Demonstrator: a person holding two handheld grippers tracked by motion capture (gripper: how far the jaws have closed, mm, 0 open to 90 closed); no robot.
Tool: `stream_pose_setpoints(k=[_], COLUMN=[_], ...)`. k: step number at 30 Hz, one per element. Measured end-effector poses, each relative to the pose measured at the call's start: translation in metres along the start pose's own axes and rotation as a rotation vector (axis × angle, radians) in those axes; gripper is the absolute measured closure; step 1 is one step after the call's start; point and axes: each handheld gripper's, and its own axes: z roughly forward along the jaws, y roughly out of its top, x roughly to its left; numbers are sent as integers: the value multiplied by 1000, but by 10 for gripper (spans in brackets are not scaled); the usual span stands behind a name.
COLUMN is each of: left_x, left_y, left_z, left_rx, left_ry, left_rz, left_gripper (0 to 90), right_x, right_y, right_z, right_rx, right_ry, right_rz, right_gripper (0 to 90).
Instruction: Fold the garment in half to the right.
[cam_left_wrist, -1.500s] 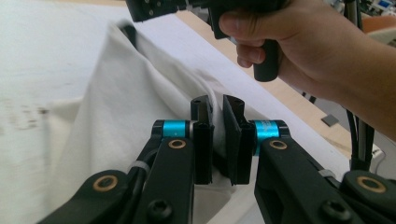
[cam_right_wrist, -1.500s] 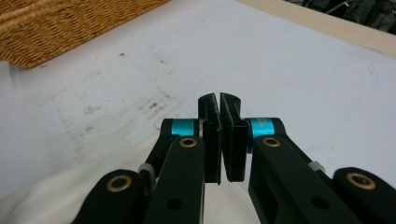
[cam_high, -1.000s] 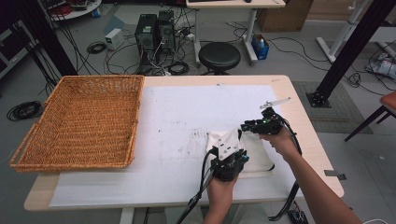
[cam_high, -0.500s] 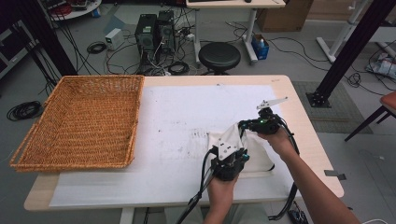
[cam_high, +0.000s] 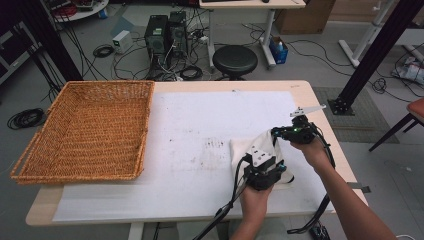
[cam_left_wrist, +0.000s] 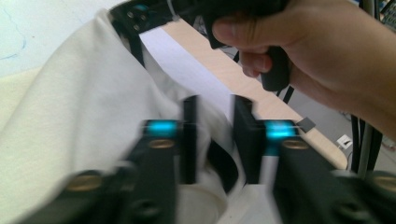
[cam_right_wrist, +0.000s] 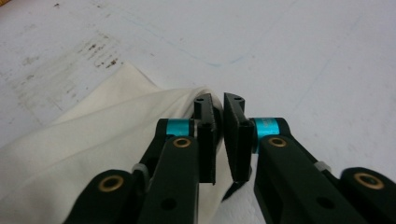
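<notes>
Right tongs (cam_right_wrist: 219, 135) pinch a raised fold of my cloth (cam_high: 250, 145), left tongs (cam_left_wrist: 215, 140) just opened astride its edge: soft, light, floppy, best gripped at hems.

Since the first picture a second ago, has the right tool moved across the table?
Yes. The right tool, pinching the white cloth, has shifted toward the table's right edge, farther from the wicker basket.

The high view looks forward and down over the table (cam_high: 200, 86) from the person's side. Each gripper view sits close above the white cloth (cam_high: 246, 148), which all three views share.
</notes>
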Motion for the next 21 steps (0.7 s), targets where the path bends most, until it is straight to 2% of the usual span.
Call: stream_pose_setpoints(k=[2, 4, 6, 7, 8, 9, 10, 11, 12, 13, 14, 15, 16, 17, 19, 21], left_x=[6, 15, 28, 28, 43, 50, 50, 64, 64, 77, 83, 89, 93, 97, 103, 107], left_y=[4, 7, 9, 9, 9, 9, 9, 6, 6, 2, 0, -2, -3, -5, -7, -9], left_z=[-11, -26, -40, -40, -54, -60, -60, -71, -71, -81, -85, -90, -94, -98, -106, -112], left_rx=[-32, -80, -111, -111, -131, -134, -134, -135, -135, -138, -140, -140, -143, -144, -146, -145], left_ry=[18, 50, 99, 99, 148, 169, 169, 214, 214, 242, 253, 265, 277, 287, 302, 314], left_rz=[14, 34, 57, 57, 56, 47, 47, 35, 35, 12, -4, -20, -31, -41, -48, -51], left_gripper=[429, 378, 337, 322, 307, 306, 305, 298, 298, 298, 298, 298, 298, 298, 298, 298], right_x=[-2, -2, 2, 6, 11, 19, 19, 35, 44, 52, 59, 64, 67, 69, 72, 72], right_y=[-6, -14, -24, -30, -36, -42, -42, -55, -62, -68, -74, -79, -83, -87, -93, -96], right_z=[-7, -18, -31, -37, -42, -47, -47, -50, -49, -46, -42, -37, -33, -31, -35, -46], right_rx=[-20, -42, -72, -87, -97, -102, -102, -81, -64, -53, -36, -18, 2, 16, 6, -13], right_ry=[-24, -62, -76, -82, -75, -68, -68, -30, -3, 16, 19, 17, 12, 5, -20, -37], right_rz=[31, 59, 70, 69, 62, 58, 58, 67, 72, 63, 52, 48, 27, 3, -25, -9], right_gripper=[691, 610, 602, 602, 602, 604, 604, 617, 620, 634, 653, 707, 822, 897, 900, 900])
